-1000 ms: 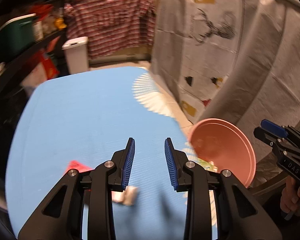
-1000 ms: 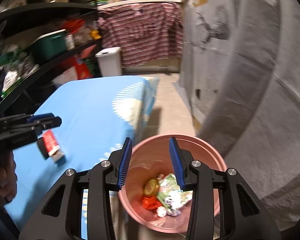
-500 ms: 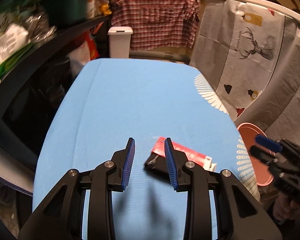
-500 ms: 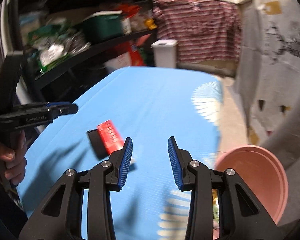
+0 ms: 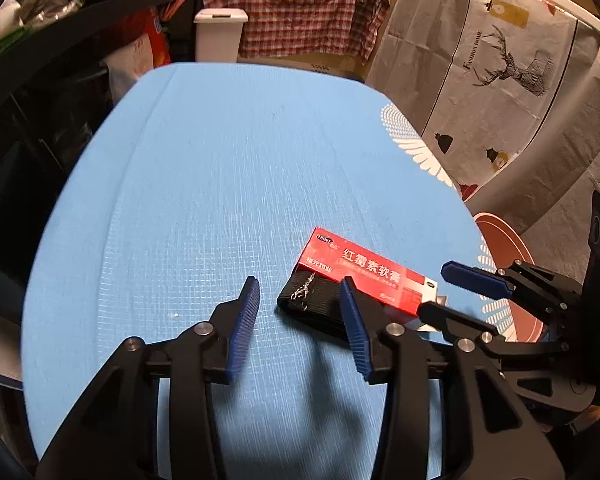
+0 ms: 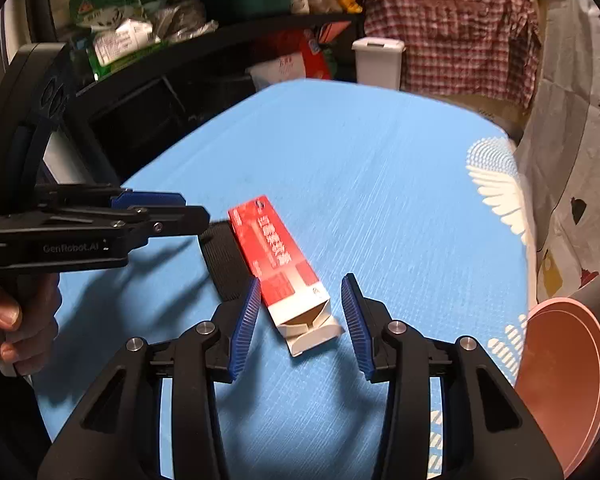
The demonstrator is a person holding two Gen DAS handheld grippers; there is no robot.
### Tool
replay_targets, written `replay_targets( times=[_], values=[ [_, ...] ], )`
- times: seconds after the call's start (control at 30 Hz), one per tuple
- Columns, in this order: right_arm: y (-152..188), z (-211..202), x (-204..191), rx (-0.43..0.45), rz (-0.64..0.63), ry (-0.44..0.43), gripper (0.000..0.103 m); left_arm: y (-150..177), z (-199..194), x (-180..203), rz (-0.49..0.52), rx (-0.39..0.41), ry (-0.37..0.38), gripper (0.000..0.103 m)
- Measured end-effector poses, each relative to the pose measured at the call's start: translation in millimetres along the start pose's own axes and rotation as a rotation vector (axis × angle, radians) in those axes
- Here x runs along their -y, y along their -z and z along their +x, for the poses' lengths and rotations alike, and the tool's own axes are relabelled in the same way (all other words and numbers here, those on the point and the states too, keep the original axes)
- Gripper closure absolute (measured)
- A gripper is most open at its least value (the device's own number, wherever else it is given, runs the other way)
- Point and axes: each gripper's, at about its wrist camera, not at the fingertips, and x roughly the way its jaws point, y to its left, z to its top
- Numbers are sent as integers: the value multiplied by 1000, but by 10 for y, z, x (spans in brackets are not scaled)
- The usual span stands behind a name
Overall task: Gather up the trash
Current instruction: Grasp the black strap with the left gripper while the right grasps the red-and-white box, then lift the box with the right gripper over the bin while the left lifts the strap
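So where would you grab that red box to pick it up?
Across the two long sides of the red box, near its open white end. It lies flat and narrow, and the right gripper already straddles that end with open jaws, so closing from there looks easiest.

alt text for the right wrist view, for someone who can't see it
The open right gripper hovers over a blue table, its fingers either side of the torn-open end of a red and white carton lying on a black pouch. The left gripper reaches in from the left; a pink bin sits at right.
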Motion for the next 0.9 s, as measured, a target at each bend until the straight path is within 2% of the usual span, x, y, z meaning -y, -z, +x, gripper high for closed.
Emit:
replay_targets(
  times=[0.2,0.43,0.47,0.6,0.9],
  values=[
    [27,104,-2,-37,-5,-15,60,23,182,-27,-9,-51,29,62],
    [15,184,-22,-59,-13,-11,62,9,134,3,21,-41,7,88],
    [19,184,-28,-59,-17,-9,65,7,114,5,27,-37,-1,89],
    [12,129,-48,-42,-26,0,66,1,13,5,46,-10,-41,91],
    [10,-133,-17,16,-13,24,66,-81,-213,-3,44,56,-78,92]
  ],
)
